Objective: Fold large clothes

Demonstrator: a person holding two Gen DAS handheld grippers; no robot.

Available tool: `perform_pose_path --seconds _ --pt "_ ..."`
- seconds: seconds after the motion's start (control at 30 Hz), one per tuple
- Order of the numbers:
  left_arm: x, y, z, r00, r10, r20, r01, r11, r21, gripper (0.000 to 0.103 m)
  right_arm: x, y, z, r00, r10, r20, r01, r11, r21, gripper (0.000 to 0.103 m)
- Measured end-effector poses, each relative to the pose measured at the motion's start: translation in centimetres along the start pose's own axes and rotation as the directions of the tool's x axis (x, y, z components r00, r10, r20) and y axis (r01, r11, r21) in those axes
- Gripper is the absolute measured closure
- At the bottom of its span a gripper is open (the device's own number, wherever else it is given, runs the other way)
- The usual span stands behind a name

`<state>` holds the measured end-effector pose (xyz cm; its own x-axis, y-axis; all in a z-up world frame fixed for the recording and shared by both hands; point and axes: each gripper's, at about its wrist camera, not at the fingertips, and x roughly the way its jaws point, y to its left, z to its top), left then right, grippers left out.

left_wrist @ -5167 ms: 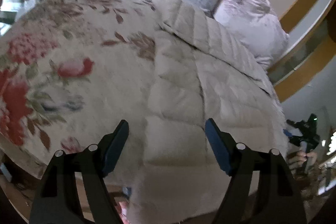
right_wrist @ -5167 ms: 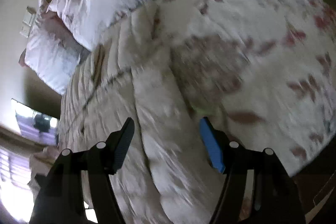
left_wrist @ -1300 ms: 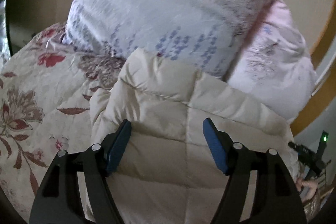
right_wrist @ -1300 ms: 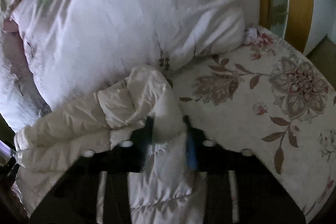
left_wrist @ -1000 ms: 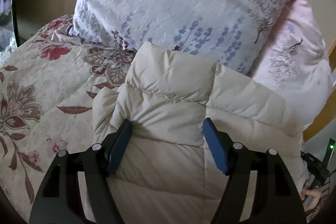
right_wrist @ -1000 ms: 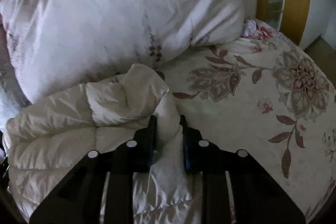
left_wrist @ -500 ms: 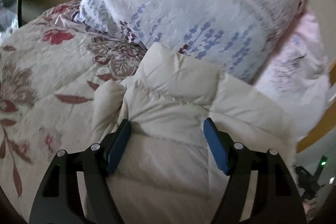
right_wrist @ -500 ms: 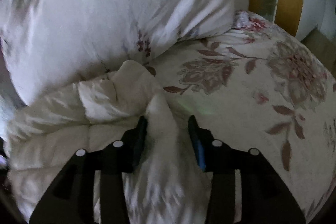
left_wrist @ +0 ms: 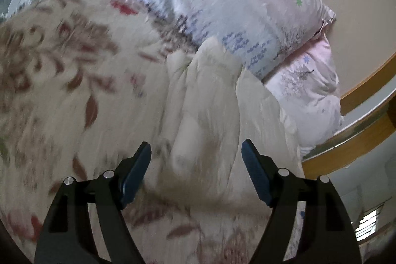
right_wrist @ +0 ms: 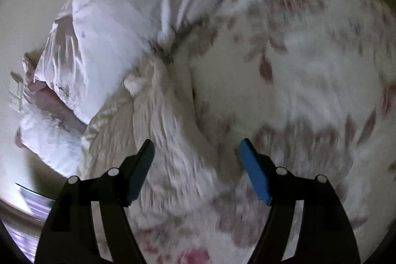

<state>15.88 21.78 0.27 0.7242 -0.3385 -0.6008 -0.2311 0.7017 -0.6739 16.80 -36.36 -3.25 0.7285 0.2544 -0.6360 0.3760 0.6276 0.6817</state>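
The left claw (left_wrist: 195, 157) was spread apart and held nothing, above the cream puffer jacket (left_wrist: 212, 100). The right claw (right_wrist: 196, 155) was also spread apart and empty, over the same jacket (right_wrist: 163, 115). The jacket lay on the floral bedspread (left_wrist: 61, 81) of the bed, its upper end touching the pillows (left_wrist: 237, 6) at the head edge. Both views were blurred.

Soft cloth everywhere, hard plastic up close.
Puffy quilted cream jacket (left_wrist: 210, 100) with faint sheen; matt floral cotton quilt (left_wrist: 74, 81); smooth crinkled pillow (left_wrist: 242, 6); glossy wooden headboard (left_wrist: 366, 88).
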Motion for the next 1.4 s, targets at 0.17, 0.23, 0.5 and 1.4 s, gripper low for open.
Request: perform_pose_path --seconds 0.17,0.23,0.5,1.4 --pt "-0.7 0.6 -2.5 0.998 -0.048 -0.034 0.047 0.997 -0.053 0.028 0.9 -0.9 -2.4 0.995 0.065 -0.078 -0.06 0.996 0.066 0.031" --pt "-0.7 0.5 -3.2 0.997 -0.061 -0.042 0.059 0.996 -0.061 0.028 1.4 -0.9 -3.1 0.991 0.083 -0.1 -0.075 0.994 0.084 0.031" --pt "0.9 -0.7 -4.9 0.994 -0.086 -0.063 0.079 0.992 -0.102 0.028 3.1 0.4 -4.6 0.981 0.116 -0.157 -0.103 0.991 0.088 0.034" --pt "4.0 1.6 -3.2 0.994 -0.085 0.069 0.102 0.943 -0.317 0.079 3.3 1.5 -3.3 0.988 0.157 -0.005 -0.157 0.988 0.008 0.082"
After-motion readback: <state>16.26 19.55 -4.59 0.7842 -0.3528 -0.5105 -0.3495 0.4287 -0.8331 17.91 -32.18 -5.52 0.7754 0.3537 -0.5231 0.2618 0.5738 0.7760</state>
